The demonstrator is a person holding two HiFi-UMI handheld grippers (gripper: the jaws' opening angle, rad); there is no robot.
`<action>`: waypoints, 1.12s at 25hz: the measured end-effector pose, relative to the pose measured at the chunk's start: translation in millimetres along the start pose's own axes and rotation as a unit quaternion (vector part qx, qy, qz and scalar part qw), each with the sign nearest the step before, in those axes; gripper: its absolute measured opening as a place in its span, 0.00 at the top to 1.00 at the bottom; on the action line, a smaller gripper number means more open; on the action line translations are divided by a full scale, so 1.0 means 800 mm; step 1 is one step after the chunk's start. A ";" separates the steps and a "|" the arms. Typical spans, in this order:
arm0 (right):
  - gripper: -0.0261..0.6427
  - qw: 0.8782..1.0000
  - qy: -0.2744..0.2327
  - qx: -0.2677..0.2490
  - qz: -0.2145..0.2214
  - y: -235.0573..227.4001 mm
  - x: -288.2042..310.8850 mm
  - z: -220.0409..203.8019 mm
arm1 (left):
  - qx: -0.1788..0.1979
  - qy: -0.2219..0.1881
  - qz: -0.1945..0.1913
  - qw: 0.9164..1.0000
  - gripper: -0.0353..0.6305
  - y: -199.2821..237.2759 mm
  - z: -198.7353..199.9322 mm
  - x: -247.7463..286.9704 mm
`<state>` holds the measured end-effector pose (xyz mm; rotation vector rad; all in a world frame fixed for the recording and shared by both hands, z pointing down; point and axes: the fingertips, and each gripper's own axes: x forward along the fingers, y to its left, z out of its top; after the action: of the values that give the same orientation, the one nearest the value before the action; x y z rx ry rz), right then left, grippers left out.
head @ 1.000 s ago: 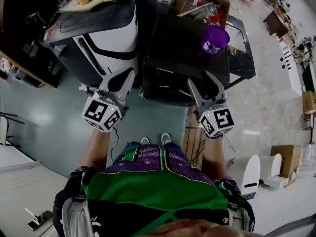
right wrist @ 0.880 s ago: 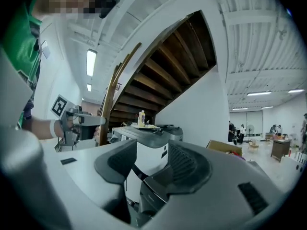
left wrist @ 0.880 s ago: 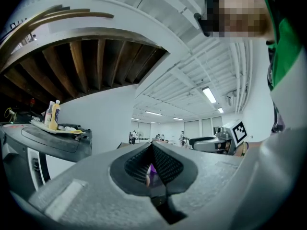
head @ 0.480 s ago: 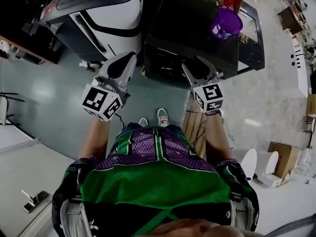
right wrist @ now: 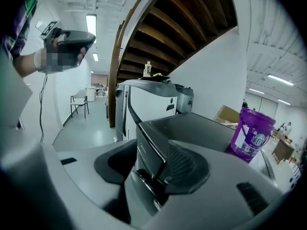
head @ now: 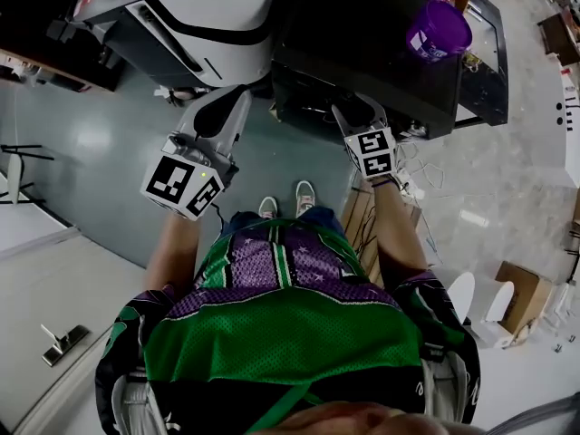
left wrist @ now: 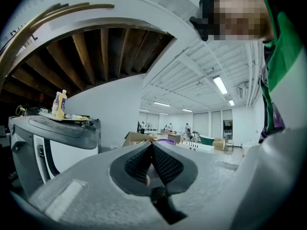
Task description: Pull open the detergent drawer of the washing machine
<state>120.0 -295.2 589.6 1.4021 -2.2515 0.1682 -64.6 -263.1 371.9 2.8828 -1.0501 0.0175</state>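
Observation:
The dark washing machine (head: pixel 362 34) stands ahead of me, its lid (right wrist: pixel 201 126) seen from the front left corner. My right gripper (head: pixel 360 114) is at that machine's upper front edge. In the right gripper view my right gripper (right wrist: pixel 149 169) is open, its jaws astride the dark drawer front (right wrist: pixel 148 143); the right pad lies against it and the left pad stands off. My left gripper (head: pixel 231 98) hangs in the air left of the machine. Its pads (left wrist: pixel 163 164) meet with nothing between them, so my left gripper (left wrist: pixel 152 147) is shut.
A purple detergent tub (head: pixel 439 31) stands on the washer's lid, also seen as the purple tub (right wrist: pixel 252 128). A white and grey machine (head: pixel 208 16) stands close on the left with bottles (left wrist: pixel 60 104) on top. Cables lie on the floor at the right.
My right gripper has moved forward from in front of the machine to its upper front edge. The left gripper has stayed roughly in place. My view has shifted nearer the machines.

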 end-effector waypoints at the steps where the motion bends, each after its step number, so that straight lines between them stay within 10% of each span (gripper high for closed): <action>1: 0.68 1.000 0.006 -0.003 0.001 -0.001 0.007 -0.008 | 0.000 0.001 0.003 1.000 0.92 0.000 -0.001 0.002; 28: 0.70 0.997 0.071 -0.008 -0.007 -0.010 0.108 -0.088 | 0.003 0.043 0.047 0.998 0.92 0.024 -0.032 0.009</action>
<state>118.9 -345.0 689.6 1.3545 -2.1226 0.2374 -71.0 -280.3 399.2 2.8074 -1.1701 0.1491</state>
